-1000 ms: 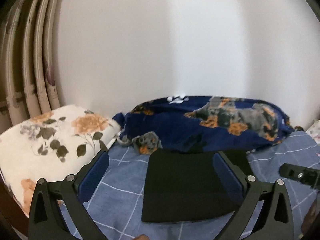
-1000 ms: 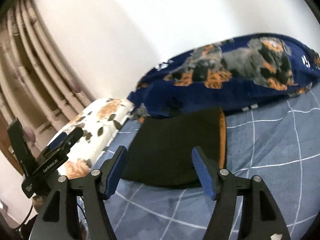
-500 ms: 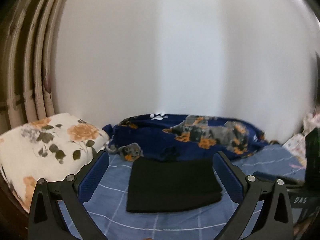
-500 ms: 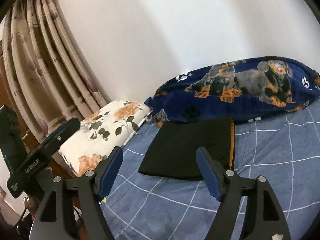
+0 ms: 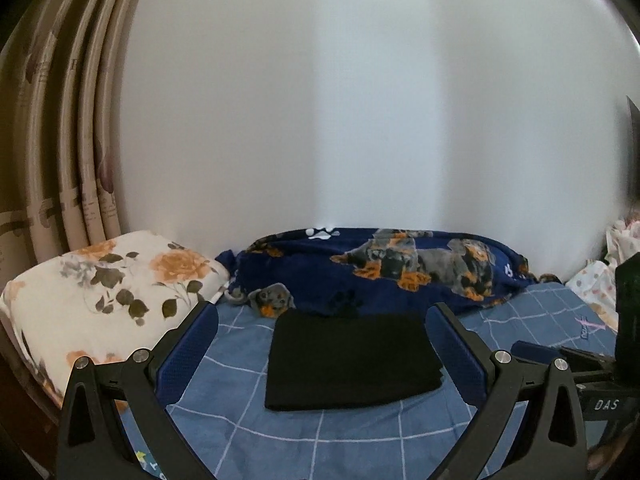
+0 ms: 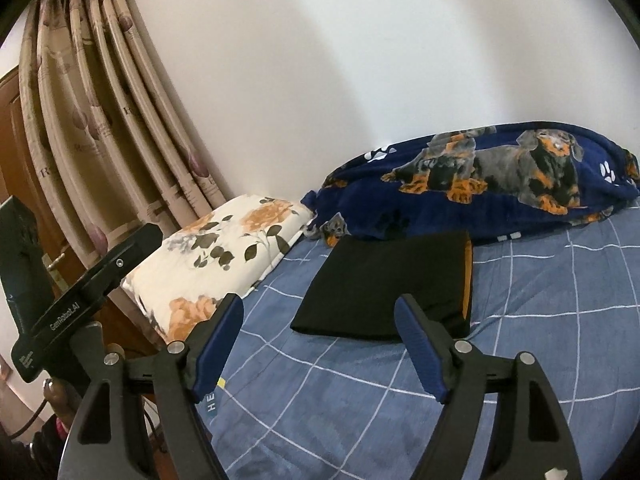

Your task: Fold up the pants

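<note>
Both the left hand-held gripper (image 5: 322,344) and right hand-held gripper (image 6: 320,334) are hovering spread wide, empty, above the folded black pants (image 5: 352,362) lying on the bed (image 6: 540,344).

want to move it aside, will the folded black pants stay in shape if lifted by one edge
Probably not: the folded black pants look like soft layered cloth, so the stack would likely droop and unfold. Sliding them across the checked bedsheet may bunch the layers.

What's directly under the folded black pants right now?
The folded black pants lie flat on the blue checked bedsheet. An orange stripe shows along one edge. Anything beneath or inside the folds is hidden.
</note>
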The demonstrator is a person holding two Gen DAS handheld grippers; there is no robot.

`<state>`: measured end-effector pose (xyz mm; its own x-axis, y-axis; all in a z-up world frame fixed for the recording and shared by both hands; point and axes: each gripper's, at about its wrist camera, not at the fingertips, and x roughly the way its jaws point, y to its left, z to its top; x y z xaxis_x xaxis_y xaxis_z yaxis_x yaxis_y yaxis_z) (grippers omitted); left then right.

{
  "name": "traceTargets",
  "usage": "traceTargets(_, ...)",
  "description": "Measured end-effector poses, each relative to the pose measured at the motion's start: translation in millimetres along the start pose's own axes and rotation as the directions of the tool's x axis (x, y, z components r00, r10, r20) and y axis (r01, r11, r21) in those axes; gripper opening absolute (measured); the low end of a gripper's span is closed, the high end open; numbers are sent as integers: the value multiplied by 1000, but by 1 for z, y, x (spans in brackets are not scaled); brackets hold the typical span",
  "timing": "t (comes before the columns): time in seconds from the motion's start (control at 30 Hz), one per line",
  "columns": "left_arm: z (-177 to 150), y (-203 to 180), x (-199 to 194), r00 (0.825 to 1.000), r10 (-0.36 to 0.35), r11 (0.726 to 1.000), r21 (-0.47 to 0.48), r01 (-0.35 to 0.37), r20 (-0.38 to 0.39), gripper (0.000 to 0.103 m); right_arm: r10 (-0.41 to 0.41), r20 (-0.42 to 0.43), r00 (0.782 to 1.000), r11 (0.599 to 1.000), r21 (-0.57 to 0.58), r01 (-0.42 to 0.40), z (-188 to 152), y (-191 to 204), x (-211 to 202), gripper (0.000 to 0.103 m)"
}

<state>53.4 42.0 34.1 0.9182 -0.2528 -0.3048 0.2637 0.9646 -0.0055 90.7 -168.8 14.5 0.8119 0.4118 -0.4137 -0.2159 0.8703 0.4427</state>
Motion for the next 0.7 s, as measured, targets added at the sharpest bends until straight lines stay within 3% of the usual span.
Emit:
traceTargets(0.17, -4, -5, -13, 999, 7, 1000, 14, -8, 38, 103, 2, -4, 1000, 1000, -7, -2, -5, 2, -5, 79)
traceTargets(0.4, -9, -11, -13, 1000, -24, 1000, 14, 24, 2, 103, 5, -15, 1000, 1000, 1, -5, -9, 0, -7, 80)
traceTargets(0.7, -20, -17, 2, 998, -7, 1000, 8, 7, -63, 103, -9, -31, 999, 1000, 13, 9, -16, -6, -4, 84)
